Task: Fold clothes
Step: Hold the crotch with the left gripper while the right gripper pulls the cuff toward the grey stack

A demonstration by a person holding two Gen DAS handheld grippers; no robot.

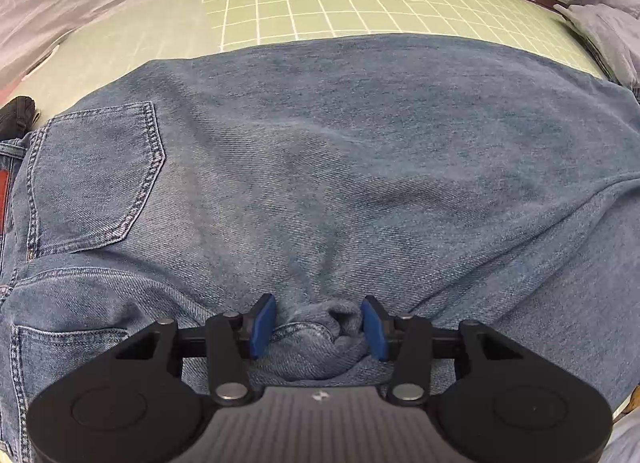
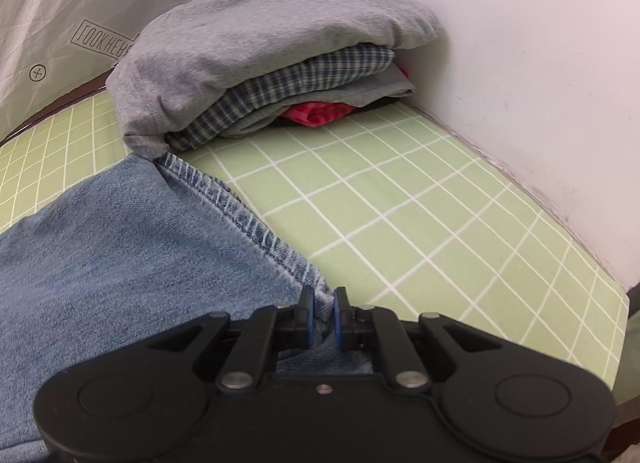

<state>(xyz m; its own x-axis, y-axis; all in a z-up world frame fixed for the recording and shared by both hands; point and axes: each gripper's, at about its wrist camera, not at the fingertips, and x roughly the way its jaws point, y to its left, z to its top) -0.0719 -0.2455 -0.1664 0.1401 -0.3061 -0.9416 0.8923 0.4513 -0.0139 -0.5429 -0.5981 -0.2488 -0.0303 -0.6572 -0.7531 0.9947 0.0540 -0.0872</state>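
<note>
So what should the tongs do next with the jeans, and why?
Probably lift both together and carry the hem over toward the waist. The right tongs pinch the jeans at the hem, the left tongs grip a bunched fold, and the jeans lie flat.

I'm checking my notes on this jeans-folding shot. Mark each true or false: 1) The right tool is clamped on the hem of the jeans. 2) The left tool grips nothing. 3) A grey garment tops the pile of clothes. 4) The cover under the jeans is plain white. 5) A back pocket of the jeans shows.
1) True: the right tool is shut on the hem of the jeans.
2) False: the left tool holds a bunched fold of the jeans.
3) True: a grey garment tops the pile of clothes.
4) False: the cover is green with a white grid.
5) True: a back pocket shows.
</note>
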